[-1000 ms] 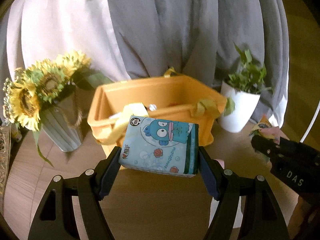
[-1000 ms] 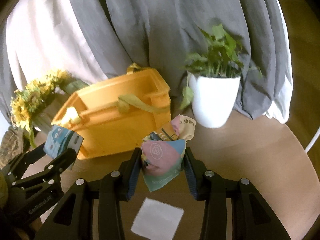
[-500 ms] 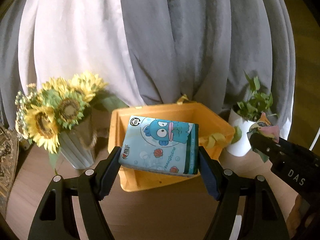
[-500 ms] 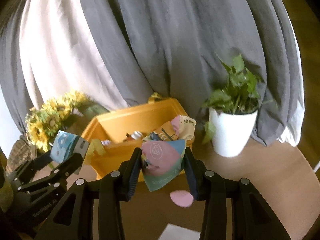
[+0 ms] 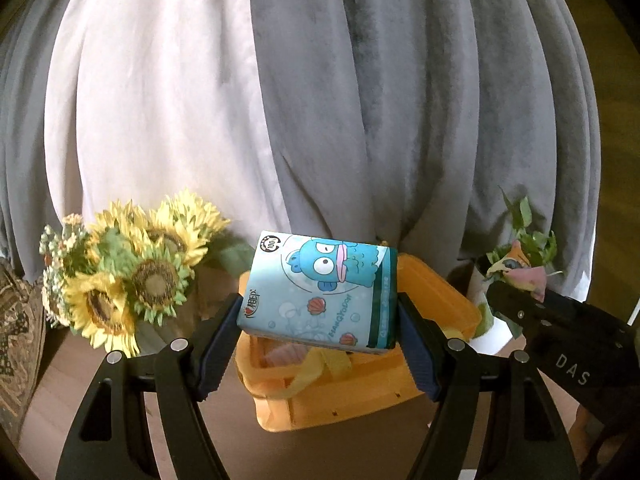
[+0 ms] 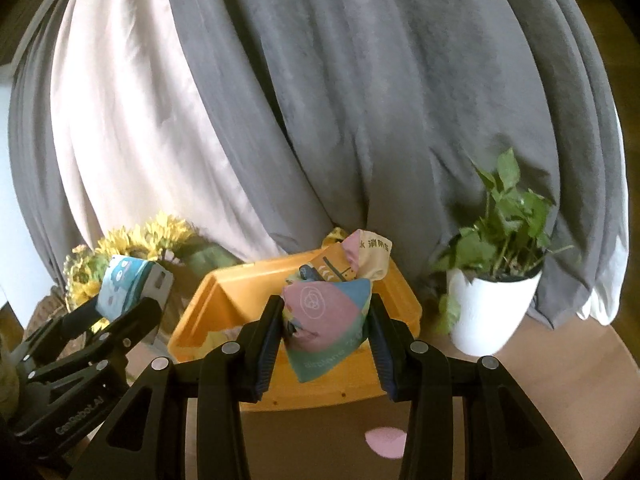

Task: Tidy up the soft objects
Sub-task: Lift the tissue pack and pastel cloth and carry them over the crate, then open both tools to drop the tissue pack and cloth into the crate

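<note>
Left wrist: tissue pack clamped between left claw fingers.

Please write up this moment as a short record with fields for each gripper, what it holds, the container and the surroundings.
left gripper: shut on the blue tissue pack, held in front of the bin
right gripper: shut on the pastel cloth bundle
container: orange bin, open, standing on the wooden table; some items lie inside, not identifiable
left of bin: sunflowers
right of bin: potted plant in a white pot
on table: pink scrap in front of the bin
backdrop: grey and white curtains
</note>
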### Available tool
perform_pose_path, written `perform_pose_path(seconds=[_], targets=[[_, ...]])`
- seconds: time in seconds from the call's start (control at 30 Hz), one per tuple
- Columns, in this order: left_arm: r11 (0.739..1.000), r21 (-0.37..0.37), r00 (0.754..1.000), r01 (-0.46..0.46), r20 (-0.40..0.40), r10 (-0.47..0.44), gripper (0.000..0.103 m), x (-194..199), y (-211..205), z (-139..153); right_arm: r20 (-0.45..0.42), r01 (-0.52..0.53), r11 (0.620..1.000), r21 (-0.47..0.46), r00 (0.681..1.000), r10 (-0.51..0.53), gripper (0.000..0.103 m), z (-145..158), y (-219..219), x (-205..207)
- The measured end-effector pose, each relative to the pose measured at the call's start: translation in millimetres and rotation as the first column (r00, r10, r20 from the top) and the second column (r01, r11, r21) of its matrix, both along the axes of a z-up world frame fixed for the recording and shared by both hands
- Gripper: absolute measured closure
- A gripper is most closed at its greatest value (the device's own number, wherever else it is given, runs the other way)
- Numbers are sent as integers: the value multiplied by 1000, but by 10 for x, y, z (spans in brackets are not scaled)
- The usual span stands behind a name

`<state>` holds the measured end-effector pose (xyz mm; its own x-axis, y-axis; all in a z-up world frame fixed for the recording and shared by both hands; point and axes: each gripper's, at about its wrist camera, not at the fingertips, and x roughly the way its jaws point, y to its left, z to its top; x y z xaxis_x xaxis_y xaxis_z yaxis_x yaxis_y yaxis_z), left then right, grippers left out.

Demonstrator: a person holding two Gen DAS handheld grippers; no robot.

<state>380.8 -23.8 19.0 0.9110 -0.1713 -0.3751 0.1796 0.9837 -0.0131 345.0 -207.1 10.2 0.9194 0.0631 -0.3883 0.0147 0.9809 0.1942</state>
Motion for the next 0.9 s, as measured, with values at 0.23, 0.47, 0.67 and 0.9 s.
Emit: perform_pose_path(seconds=[0.23, 0.47, 0.67, 0.9], targets=[[1000, 24, 1000, -11, 17, 11, 29, 178, -4, 39, 29, 6, 1000, -18, 1000, -6, 61, 113, 20, 202], [999, 47, 1000, -9, 19, 8, 29, 390, -32, 19, 31, 9, 999, -50, 999, -8, 61, 167, 28, 452], [997, 77, 1000, -10, 1, 10, 29, 607, -72, -58, 11, 9, 998, -67, 1000, -8, 61, 160, 15, 713], [992, 129, 999, -2, -42, 7, 29, 869, -135, -217, -51, -7, 995, -101, 999, 2, 61, 64, -7, 1051]])
